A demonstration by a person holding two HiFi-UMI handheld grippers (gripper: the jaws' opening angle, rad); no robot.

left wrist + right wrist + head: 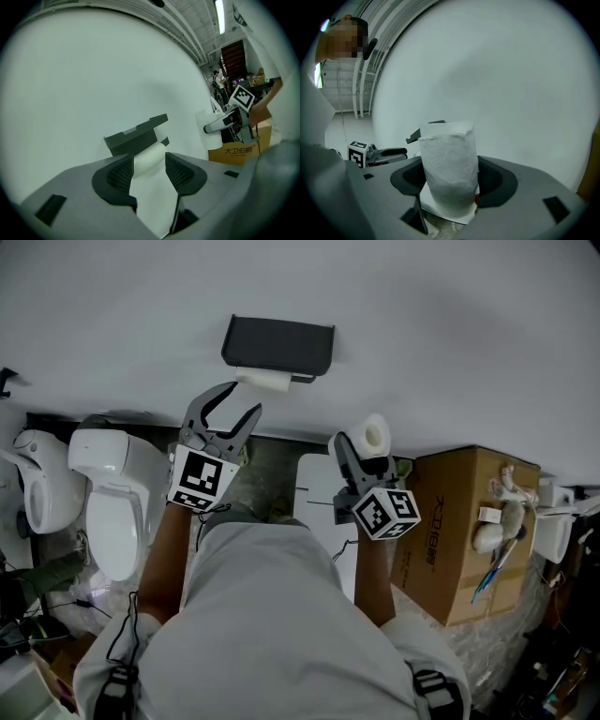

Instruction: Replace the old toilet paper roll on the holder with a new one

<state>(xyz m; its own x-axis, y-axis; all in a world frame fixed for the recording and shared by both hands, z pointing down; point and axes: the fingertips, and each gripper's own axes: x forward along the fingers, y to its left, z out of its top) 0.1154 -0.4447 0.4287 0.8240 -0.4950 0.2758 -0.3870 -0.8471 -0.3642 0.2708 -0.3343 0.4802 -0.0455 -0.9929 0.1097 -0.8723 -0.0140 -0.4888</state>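
A dark grey holder [278, 345] hangs on the white wall, with the old toilet paper roll [265, 381] under its lid. My left gripper [242, 401] points at it from just below and left, open and apart from the roll. In the left gripper view the old roll [151, 154] shows beyond the spread pads [121, 174], under the holder [133, 136]. My right gripper [367, 444] stays to the right, shut on the new toilet paper roll [377, 434]. In the right gripper view the new roll [449, 164] stands upright between the jaws and hides most of the holder [429, 125].
A white toilet [112, 493] and another white fixture [33, 486] stand at the left. At the right, a cardboard box [459, 540] carries white fittings [497, 517]. A pale board [317, 486] lies on the dark floor below the holder. Clutter fills the lower corners.
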